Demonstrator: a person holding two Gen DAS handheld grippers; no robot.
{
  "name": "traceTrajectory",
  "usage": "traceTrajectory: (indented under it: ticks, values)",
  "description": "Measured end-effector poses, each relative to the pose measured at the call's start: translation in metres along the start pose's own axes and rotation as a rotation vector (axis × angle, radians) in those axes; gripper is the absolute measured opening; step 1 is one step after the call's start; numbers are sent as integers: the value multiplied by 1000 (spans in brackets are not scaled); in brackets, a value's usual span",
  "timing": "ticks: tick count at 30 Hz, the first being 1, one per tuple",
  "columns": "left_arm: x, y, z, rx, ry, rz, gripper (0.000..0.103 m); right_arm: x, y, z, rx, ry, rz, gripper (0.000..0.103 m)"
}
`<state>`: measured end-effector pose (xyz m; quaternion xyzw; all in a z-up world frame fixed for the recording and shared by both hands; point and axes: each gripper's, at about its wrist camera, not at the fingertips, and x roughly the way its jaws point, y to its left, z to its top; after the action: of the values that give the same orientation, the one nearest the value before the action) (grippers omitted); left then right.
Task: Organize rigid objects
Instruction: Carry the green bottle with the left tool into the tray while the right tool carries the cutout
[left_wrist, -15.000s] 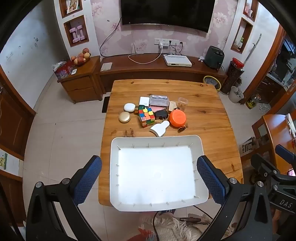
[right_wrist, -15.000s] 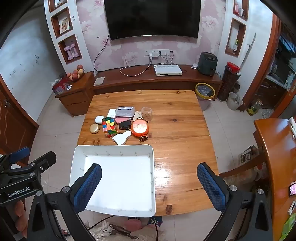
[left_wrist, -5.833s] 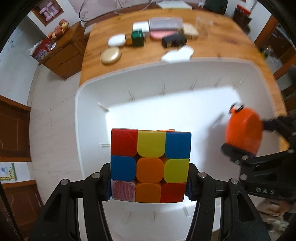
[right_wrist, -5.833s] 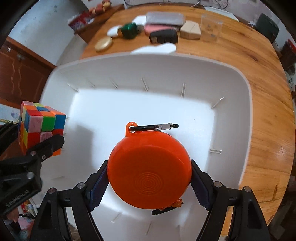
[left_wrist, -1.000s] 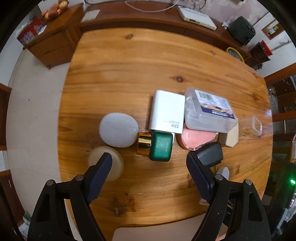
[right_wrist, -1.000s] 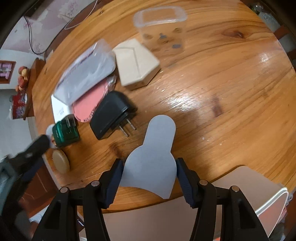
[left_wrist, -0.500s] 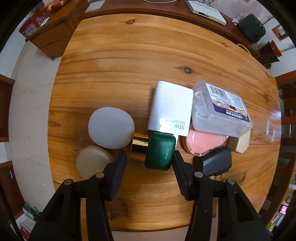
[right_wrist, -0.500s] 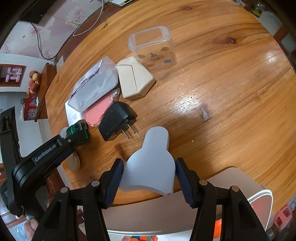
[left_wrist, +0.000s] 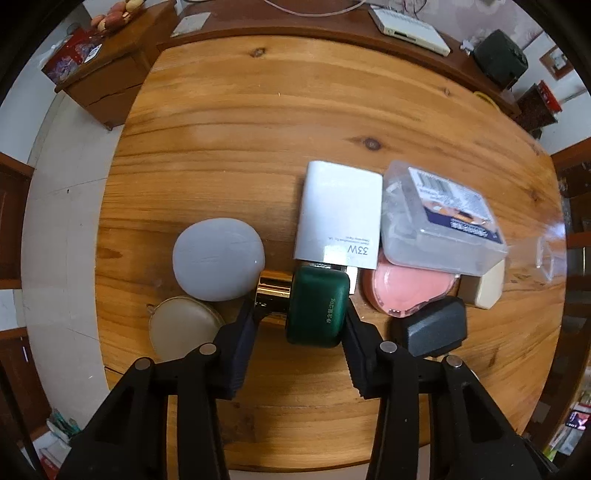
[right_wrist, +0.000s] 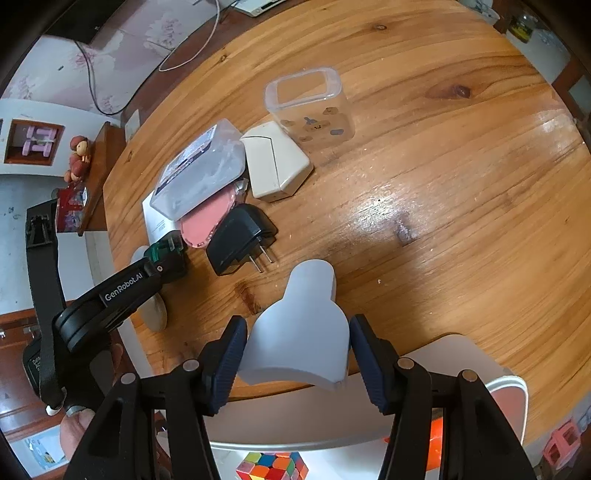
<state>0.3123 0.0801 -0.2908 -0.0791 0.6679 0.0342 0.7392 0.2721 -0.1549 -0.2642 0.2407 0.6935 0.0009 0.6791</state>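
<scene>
My left gripper (left_wrist: 297, 325) is closed around a green bottle with a gold cap (left_wrist: 317, 310) that lies on the wooden table (left_wrist: 258, 147); it also shows in the right wrist view (right_wrist: 166, 254). My right gripper (right_wrist: 295, 343) is shut on a white bell-shaped plastic piece (right_wrist: 303, 328), lifted off the table above the rim of the white tray (right_wrist: 461, 350). A colour cube (right_wrist: 273, 465) and an orange round case (right_wrist: 428, 443) lie in the tray.
Around the green bottle lie a white oval case (left_wrist: 218, 258), a beige round case (left_wrist: 181, 332), a white 33W box (left_wrist: 340, 218), a clear plastic box (left_wrist: 439, 221) on a pink disc (left_wrist: 410, 288), a black plug adapter (left_wrist: 432, 326), a cream block (right_wrist: 275, 166) and a clear container (right_wrist: 310, 107).
My left gripper has moved in and closed onto the green bottle. My right gripper has lifted the white piece and drawn it back toward the tray.
</scene>
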Motion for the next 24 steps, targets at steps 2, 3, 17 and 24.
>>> traceTrajectory:
  ticks: [2, 3, 17, 24]
  values:
    - [-12, 5, -6, 7, -19, -4, 47, -3, -1, -1, -6, -5, 5, 58]
    - [-18, 5, -9, 10, -23, -10, 47, -5, -1, -1, -7, -5, 10, 58]
    - [-141, -8, -70, 99, -139, -119, 47, -67, -3, -24, -125, -74, 165, 58]
    - [-179, -10, -124, 135, -169, -126, 47, -120, 11, -68, -346, -134, 212, 58]
